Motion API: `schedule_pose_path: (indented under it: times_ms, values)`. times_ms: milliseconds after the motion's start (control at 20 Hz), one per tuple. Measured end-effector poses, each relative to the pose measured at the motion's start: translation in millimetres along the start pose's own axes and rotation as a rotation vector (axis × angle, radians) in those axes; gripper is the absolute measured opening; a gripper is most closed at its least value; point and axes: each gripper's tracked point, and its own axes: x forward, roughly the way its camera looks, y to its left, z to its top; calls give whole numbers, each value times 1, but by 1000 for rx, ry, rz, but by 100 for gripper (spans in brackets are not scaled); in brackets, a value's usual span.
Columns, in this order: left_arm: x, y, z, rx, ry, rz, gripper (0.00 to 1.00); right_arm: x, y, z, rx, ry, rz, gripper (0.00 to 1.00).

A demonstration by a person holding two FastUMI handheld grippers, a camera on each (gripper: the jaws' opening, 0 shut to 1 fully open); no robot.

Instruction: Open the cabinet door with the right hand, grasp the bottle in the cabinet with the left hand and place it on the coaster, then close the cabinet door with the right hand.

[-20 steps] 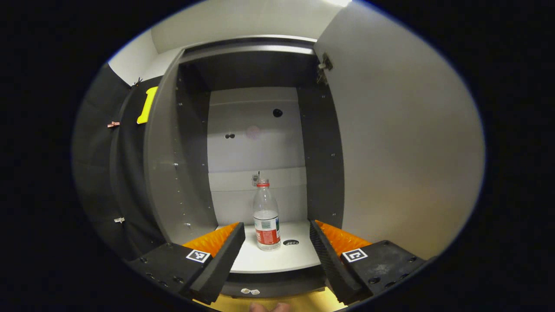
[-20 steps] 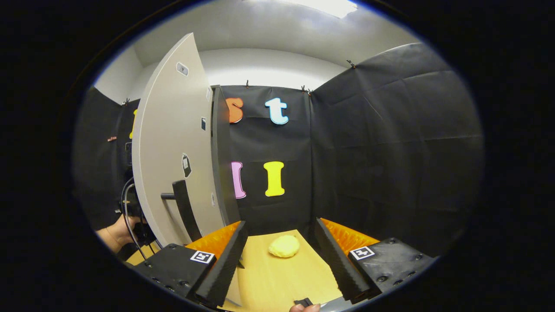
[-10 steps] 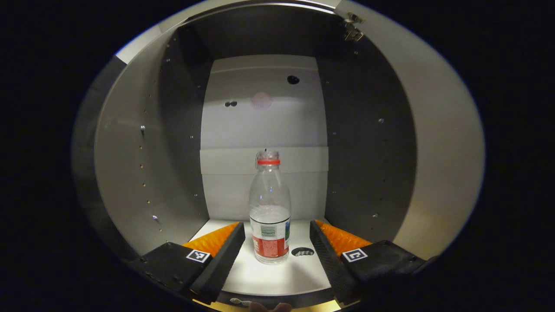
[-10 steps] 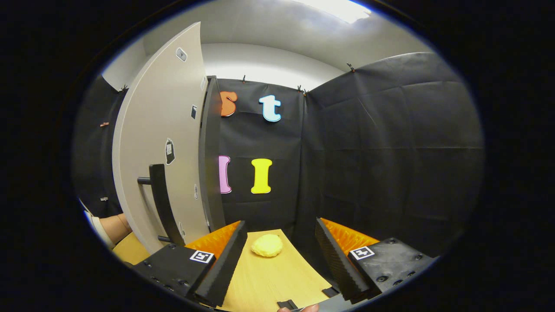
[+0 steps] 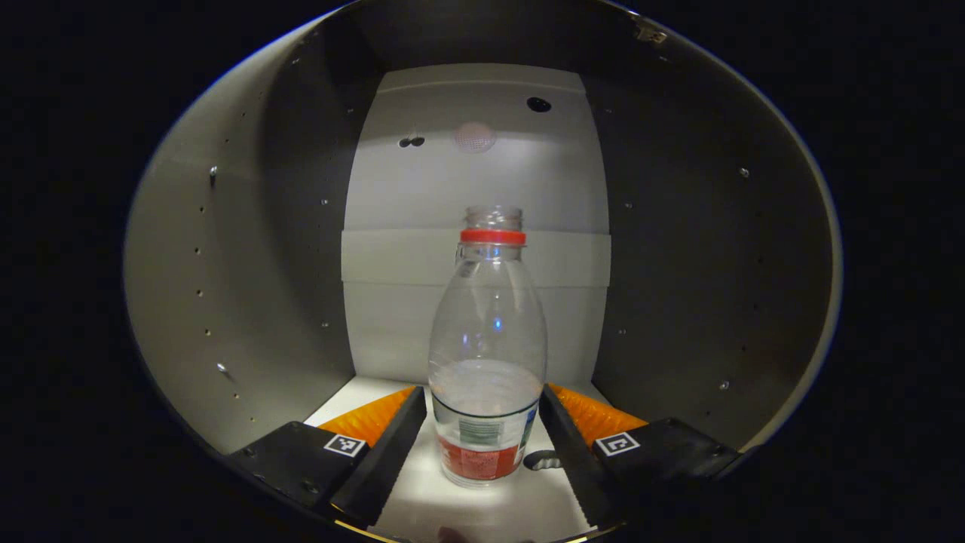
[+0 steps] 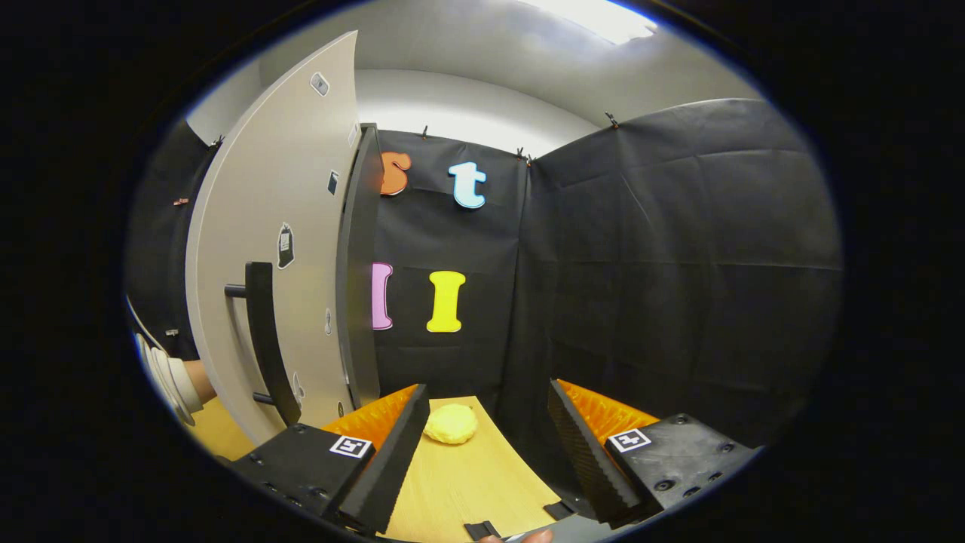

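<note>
Two fingers of my left gripper [image 5: 482,422] stand spread on either side of the clear plastic bottle with a red neck ring and red label [image 5: 486,354], not clearly pressing it. It stands upright on the white floor of the grey cabinet [image 5: 226,286], long axis vertical, uncapped mouth pointing up. My right gripper [image 6: 488,422] is spread and empty over the wooden tabletop [image 6: 460,490], beside the open grey cabinet door [image 6: 294,226] with its black bar handle [image 6: 264,339]. A yellow round coaster [image 6: 451,424] lies ahead.
</note>
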Motion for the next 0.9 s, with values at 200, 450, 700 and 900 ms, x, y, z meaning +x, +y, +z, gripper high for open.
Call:
schedule_pose_path:
  times_ms: [200, 450, 700, 900]
  values:
    - [-4, 7, 6, 25, -7, -4, 77, 1, -1, 0, 6, -2, -13, 98]
    - [-48, 16, 38, 45, -60, -38, 76, 1, 4, 0, 16, -8, 1, 98]
    - [-114, 36, 52, 52, -94, -68, 76, 1, 12, 2, 48, -18, 23, 98]
    - [-173, 58, 55, 40, -123, -76, 76, 4, 19, 6, 67, -43, 36, 98]
